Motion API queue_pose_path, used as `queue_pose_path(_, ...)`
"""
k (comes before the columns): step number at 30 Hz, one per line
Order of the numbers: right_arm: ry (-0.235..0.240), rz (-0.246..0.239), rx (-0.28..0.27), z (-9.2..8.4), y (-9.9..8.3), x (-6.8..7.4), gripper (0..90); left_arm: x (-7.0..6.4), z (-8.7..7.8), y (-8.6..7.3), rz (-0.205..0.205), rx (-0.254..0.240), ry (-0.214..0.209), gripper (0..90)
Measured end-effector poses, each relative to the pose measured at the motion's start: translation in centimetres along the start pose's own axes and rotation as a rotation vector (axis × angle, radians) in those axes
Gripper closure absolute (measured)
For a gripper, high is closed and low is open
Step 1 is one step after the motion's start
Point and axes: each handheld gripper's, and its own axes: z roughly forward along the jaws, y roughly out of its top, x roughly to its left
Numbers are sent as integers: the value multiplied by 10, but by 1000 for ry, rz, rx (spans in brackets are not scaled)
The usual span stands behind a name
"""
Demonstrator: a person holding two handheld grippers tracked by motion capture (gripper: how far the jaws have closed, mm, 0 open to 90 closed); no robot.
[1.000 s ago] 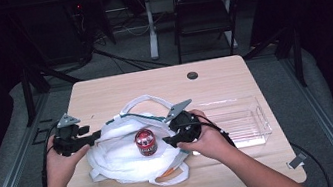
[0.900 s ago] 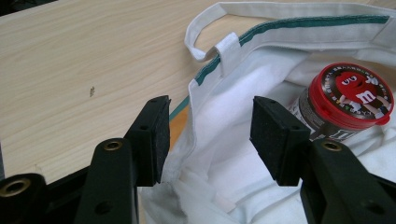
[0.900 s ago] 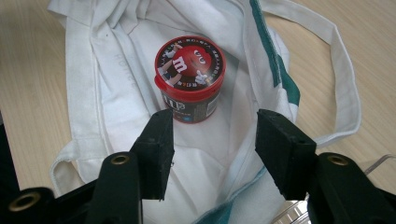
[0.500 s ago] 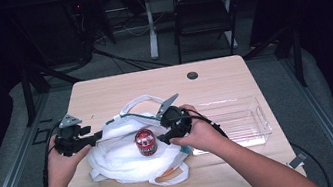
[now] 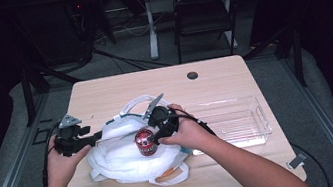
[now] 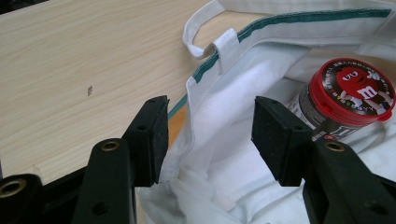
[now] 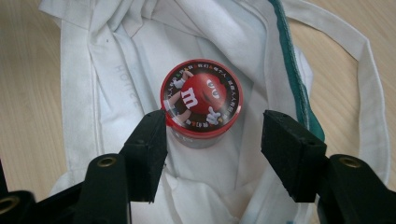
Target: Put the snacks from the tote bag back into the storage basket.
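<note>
1. A white bag [image 5: 124, 156] lies on the table [image 5: 103, 93].
2. A tin [image 5: 146, 142] with a red lid stands upright inside the bag.
3. The right gripper [image 7: 212, 154] hangs just over the tin. Its jaws have just been opening and now stand spread. One jaw is close to the lid's edge, but neither seems to press on it.
4. The left gripper [image 6: 208, 135] is at the bag's left edge. Its jaws are spread, with the bag's green-lined rim [image 6: 205, 74] between them. The cloth lies right by one pad, though it is hard to tell if it touches.
5. A clear tray [image 5: 232, 123] sits to the right of the bag.
</note>
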Motion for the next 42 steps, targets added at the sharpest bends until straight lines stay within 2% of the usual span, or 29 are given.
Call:
queue_pose_path(7,0,-18,28,8,8,3,385,-1,1,0,2,1,5,463)
queue_pose_path(13,-3,3,29,17,12,4,373,-1,2,0,3,-6,8,462)
queue_pose_path(17,-11,5,42,22,13,3,372,-1,3,0,7,10,1,462)
queue_pose_path(20,-5,11,55,26,13,2,368,-2,4,0,7,2,11,462)
queue_pose_path(22,-4,14,60,29,14,3,367,-1,4,0,10,18,4,462)
queue_pose_path(42,0,26,91,52,18,7,343,-2,9,-2,-1,10,5,462)
